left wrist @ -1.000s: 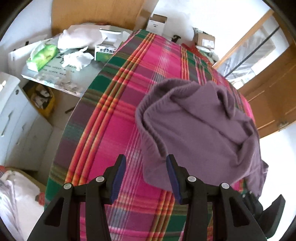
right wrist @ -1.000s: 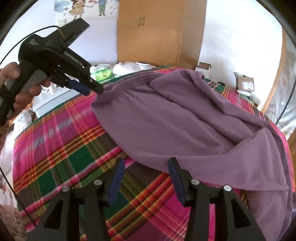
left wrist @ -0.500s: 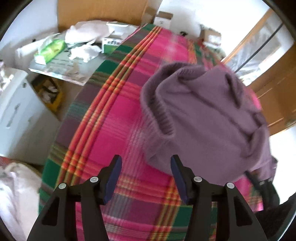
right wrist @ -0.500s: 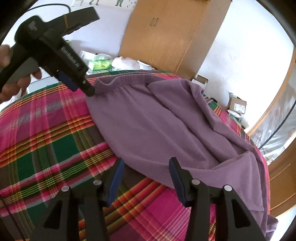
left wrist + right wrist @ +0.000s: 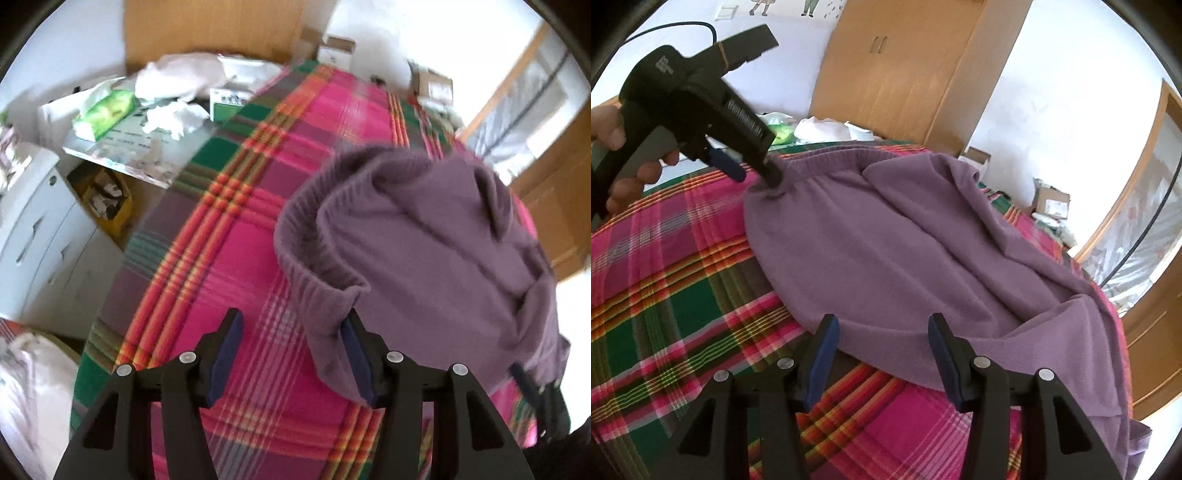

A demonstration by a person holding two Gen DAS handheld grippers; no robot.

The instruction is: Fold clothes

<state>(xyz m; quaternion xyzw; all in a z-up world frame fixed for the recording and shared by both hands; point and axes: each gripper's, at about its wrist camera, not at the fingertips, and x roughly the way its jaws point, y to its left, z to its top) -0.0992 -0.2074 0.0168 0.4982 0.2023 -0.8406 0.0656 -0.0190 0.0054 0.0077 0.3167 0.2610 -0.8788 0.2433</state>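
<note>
black tool [image 5: 291, 358], blue pads [image 5: 225, 354], silver screws [image 5: 187, 357]

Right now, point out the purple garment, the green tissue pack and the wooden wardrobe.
purple garment [image 5: 886, 258]: right wrist view, flat middle of the fabric.
green tissue pack [image 5: 109, 110]: left wrist view, green wrapper face.
wooden wardrobe [image 5: 905, 74]: right wrist view, door panel.

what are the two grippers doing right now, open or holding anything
left gripper: open, one finger against the purple garment, just opened wider.
right gripper: open, nothing gripped.
</note>
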